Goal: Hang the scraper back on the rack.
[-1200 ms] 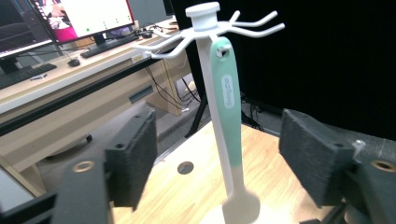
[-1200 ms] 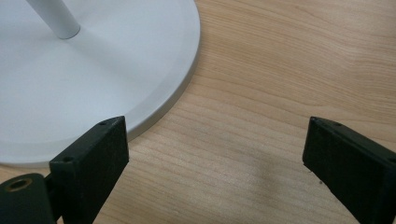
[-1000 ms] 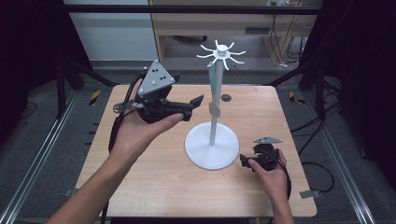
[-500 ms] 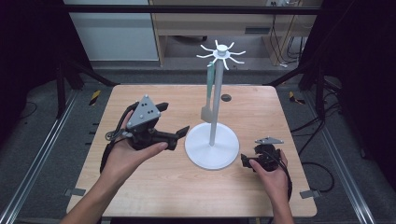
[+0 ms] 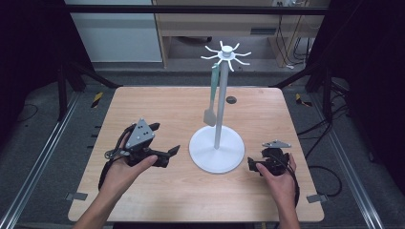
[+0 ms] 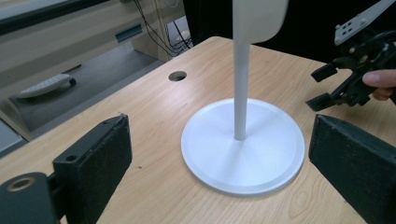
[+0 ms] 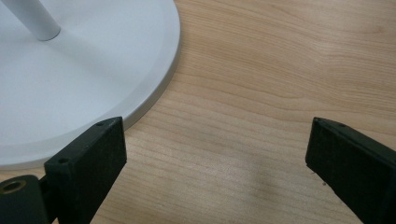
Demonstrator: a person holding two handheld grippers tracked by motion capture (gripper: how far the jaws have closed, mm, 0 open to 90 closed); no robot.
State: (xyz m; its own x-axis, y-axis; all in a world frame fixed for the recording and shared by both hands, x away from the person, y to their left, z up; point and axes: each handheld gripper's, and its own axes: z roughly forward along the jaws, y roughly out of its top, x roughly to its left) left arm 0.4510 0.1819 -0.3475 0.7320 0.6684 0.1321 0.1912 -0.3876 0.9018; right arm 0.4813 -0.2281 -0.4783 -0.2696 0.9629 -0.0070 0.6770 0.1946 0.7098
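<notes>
Black jaws of the left tongs [image 5: 172,151] stand wide apart with nothing between them; they have just been opening further. These tongs sit low over the counter [image 5: 143,109], just left of the white stand [image 5: 217,153], pointing toward its round base. In the left gripper view the same tongs [image 6: 219,158] frame that stand [image 6: 243,144] across a strip of bare wood, and neither jaw touches it.

The right tongs [image 5: 251,165] rest at the stand's right, their tips just beside the rim of the base. In the right gripper view the jaws of these tongs [image 7: 215,154] are spread wide over bare wood and grip nothing; the left jaw lies close to the stand [image 7: 84,79], though contact cannot be told. From the left gripper view the right tongs [image 6: 322,86] show beyond the base, a fingertip on their body.

A thin white pole rises from the middle of the base to a hub of curved hooks at the top. From one hook on the stand's left side hangs a pale green spatula [image 5: 212,98], its blade down beside the pole and well above the base. Behind the stand, a small round hole [image 5: 231,100] pierces the counter.
</notes>
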